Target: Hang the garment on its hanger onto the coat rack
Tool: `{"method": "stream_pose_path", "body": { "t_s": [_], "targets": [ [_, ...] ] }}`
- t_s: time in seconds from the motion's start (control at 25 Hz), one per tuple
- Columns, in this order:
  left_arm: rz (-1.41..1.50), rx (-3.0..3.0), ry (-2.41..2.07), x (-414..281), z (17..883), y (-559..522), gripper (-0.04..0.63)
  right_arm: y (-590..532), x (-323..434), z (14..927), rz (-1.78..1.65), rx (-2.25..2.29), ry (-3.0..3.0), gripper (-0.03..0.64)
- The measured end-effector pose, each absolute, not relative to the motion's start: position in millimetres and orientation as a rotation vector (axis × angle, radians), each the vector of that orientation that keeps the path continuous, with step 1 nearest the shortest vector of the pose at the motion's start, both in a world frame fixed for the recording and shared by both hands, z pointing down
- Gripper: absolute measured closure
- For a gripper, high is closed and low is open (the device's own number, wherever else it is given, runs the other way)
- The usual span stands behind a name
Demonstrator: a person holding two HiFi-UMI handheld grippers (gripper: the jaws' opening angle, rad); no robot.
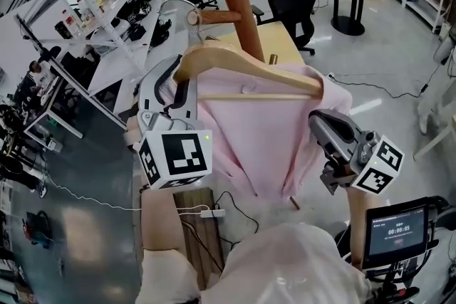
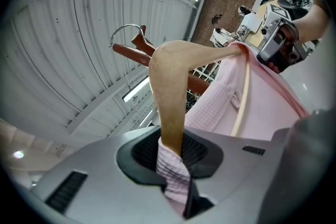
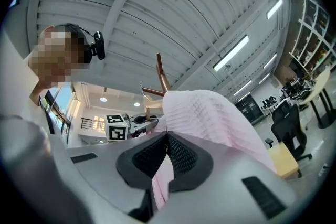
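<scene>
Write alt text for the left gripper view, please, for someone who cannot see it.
The left gripper clamps one arm of a wooden hanger and pink shirt fabric. The hanger's metal hook is near a brown rack peg.

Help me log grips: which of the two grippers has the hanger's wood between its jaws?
The left gripper: its jaws clamp the wooden hanger plus a fold of pink shirt. The right gripper pinches shirt cloth only.
</scene>
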State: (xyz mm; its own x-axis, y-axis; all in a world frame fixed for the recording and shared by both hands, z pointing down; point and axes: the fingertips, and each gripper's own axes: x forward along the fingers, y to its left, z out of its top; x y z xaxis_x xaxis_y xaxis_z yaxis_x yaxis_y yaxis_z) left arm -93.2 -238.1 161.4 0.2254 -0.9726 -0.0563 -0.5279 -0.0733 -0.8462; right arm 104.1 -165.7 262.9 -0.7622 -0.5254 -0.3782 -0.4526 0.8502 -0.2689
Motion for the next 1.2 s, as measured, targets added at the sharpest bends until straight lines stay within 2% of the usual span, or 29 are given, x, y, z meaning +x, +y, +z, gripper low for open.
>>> {"method": "stream_pose_path", "body": {
  "t_s": [1.2],
  "targets": [
    [-0.778,-1.902,1.290,-47.0,230.6,-277.1,0.514,-177.1,118.8,293.5,-0.295,-0.870,2.583,0.607]
  ]
}}
